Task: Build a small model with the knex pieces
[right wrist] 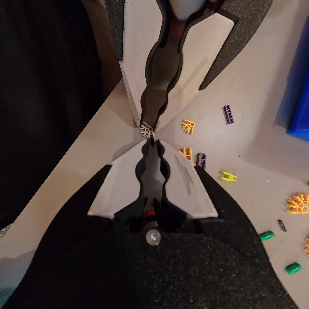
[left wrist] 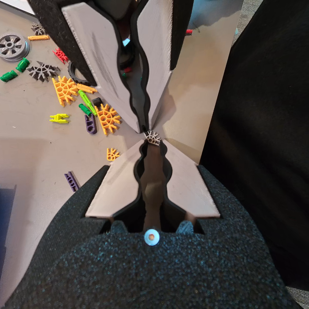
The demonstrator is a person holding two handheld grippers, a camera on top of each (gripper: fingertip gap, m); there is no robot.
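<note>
My two grippers meet tip to tip just above the beige table (left wrist: 33, 150), near its edge. My left gripper (left wrist: 153, 143) is shut on a small white fan-shaped connector (left wrist: 152, 137). It also shows in the right wrist view (right wrist: 147, 130), held by the left gripper (right wrist: 147, 124) at the top. My right gripper (right wrist: 152, 142) is shut on a short thin black rod (right wrist: 152, 142). The rod's end touches the connector's rim. In the left wrist view the right gripper (left wrist: 144, 129) comes down from the top.
Loose building pieces lie on the table: orange connectors (left wrist: 64, 90) (left wrist: 108, 119), a grey wheel (left wrist: 12, 47), green rods (left wrist: 22, 64), a yellow clip (left wrist: 59, 118), purple pieces (left wrist: 90, 124) and a black tyre (left wrist: 75, 73). A blue bin (right wrist: 299, 100) stands nearby. A person's dark clothing (left wrist: 259, 117) is beyond the table edge. Only a small space, under 4 cm, lies between the two pairs of fingers.
</note>
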